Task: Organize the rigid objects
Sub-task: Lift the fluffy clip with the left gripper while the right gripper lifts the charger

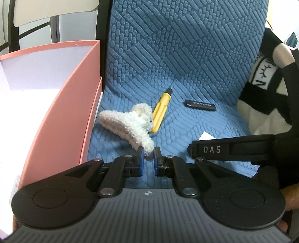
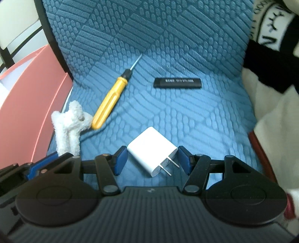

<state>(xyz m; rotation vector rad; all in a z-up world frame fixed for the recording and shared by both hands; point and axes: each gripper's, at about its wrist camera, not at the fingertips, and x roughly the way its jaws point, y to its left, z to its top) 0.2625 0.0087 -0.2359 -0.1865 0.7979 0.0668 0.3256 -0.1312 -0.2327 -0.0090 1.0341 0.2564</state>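
Observation:
A fluffy white hair claw clip (image 1: 129,125) lies on the blue textured seat cover (image 1: 186,56). My left gripper (image 1: 149,158) is shut on the clip's near tip. A yellow-handled screwdriver (image 1: 160,112) lies just behind the clip, and a black stick (image 1: 200,105) lies to the right. In the right wrist view my right gripper (image 2: 152,160) is open around a white wall charger (image 2: 151,151) with its two prongs toward the right finger. The clip (image 2: 69,121), screwdriver (image 2: 110,101) and black stick (image 2: 177,82) show there too.
An open pink box (image 1: 71,104) with a white inside stands at the left edge of the seat. A black-and-white cushion (image 1: 265,89) rests at the right. A chair back (image 1: 52,11) stands behind the box.

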